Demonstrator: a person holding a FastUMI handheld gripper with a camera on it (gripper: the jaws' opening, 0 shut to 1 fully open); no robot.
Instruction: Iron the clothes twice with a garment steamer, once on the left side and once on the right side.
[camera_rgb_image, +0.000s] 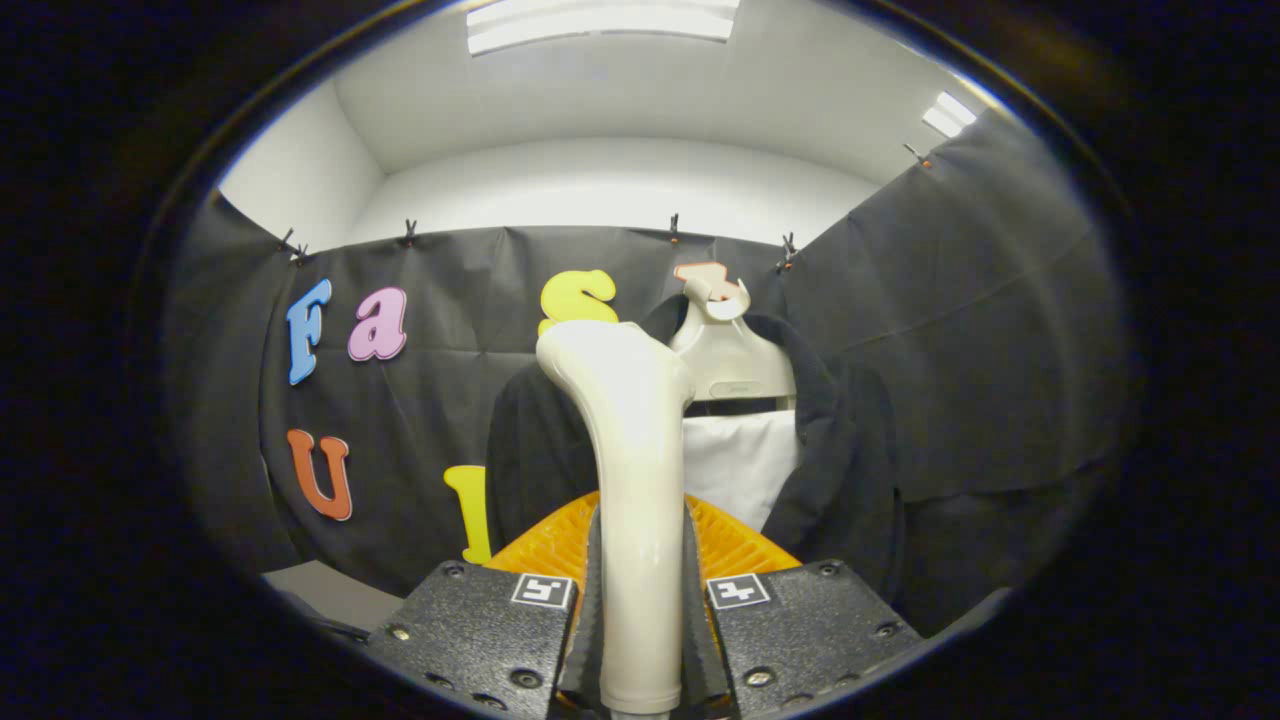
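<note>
A cream garment steamer (632, 470) stands upright between my fingers, its handle clamped on both sides and its head bent toward the left at the top. My gripper (641, 560) is shut on that handle. Beyond the steamer hangs a dark jacket (840, 450) on a pale hanger (728, 355), with a white panel (742, 470) showing in its open front. The steamer head is level with the jacket's left shoulder and hides part of the left front. How far the head is from the cloth I cannot tell.
Black cloth walls (990, 330) close the booth behind and to the right of the jacket. A strip of pale floor or tabletop (335, 590) shows low on the left. Ceiling lights (600, 22) glow overhead.
</note>
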